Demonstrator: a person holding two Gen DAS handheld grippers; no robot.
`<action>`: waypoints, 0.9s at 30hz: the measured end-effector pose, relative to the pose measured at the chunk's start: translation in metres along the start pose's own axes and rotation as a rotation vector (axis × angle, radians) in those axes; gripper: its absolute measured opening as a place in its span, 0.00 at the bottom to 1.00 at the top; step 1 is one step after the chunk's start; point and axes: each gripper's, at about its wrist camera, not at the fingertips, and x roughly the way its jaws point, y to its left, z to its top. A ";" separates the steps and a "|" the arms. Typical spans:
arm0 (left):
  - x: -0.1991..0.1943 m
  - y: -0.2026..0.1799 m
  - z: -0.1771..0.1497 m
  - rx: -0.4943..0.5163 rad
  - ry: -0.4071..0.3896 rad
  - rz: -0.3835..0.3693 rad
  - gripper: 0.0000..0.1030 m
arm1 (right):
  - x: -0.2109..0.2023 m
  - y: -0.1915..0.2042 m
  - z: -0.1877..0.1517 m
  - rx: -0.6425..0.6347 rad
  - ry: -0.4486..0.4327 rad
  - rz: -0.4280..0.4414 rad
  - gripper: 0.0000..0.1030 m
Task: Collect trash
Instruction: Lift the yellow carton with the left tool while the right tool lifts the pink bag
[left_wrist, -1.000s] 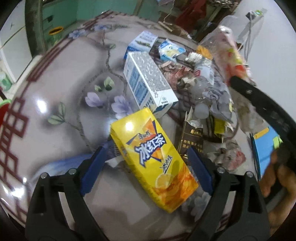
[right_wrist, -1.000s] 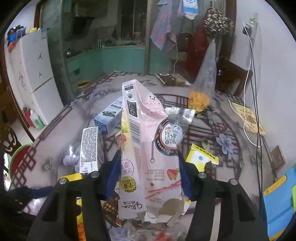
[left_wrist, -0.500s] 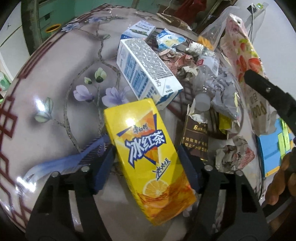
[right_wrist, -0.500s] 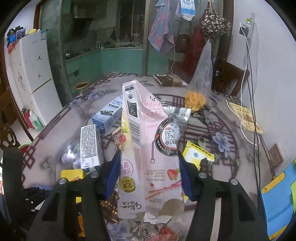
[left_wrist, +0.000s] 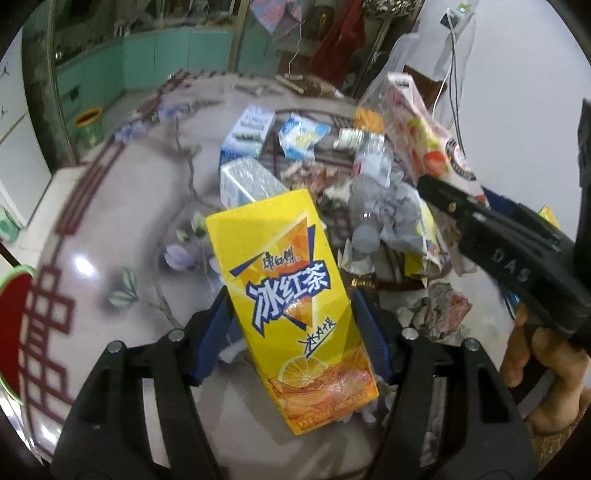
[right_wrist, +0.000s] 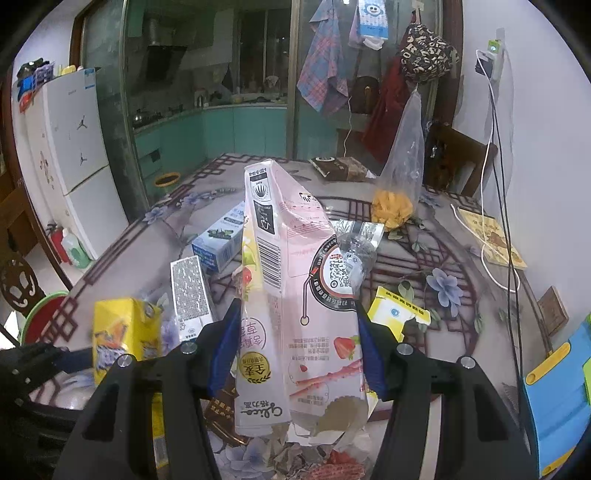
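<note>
- Where the desk (right_wrist: 461, 236) shows, it is glossy, floral-printed with a dark red lattice border, littered with cartons and wrappers; white fridge (right_wrist: 70, 147) and teal kitchen cabinets (right_wrist: 236, 129) behind.
- Left claw (left_wrist: 291, 332) clamps the yellow iced-tea carton (left_wrist: 291, 291); a second ago it lay flat on the desk between wider jaws, now it is lifted clear.
- Right claw (right_wrist: 295, 350) grips the pink snack bag (right_wrist: 295, 288), unchanged.

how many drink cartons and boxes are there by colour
yellow carton: 1
pink carton: 1
blue and white boxes: 2
total: 4
</note>
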 end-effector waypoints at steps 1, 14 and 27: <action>-0.004 0.001 0.001 0.005 -0.012 0.003 0.61 | -0.001 0.000 0.000 0.004 -0.007 0.000 0.54; -0.040 0.016 0.012 0.029 -0.117 0.049 0.61 | -0.019 0.003 0.001 0.010 -0.073 0.003 0.54; -0.087 0.035 0.021 0.076 -0.236 0.074 0.61 | -0.040 0.022 0.001 -0.042 -0.122 -0.039 0.54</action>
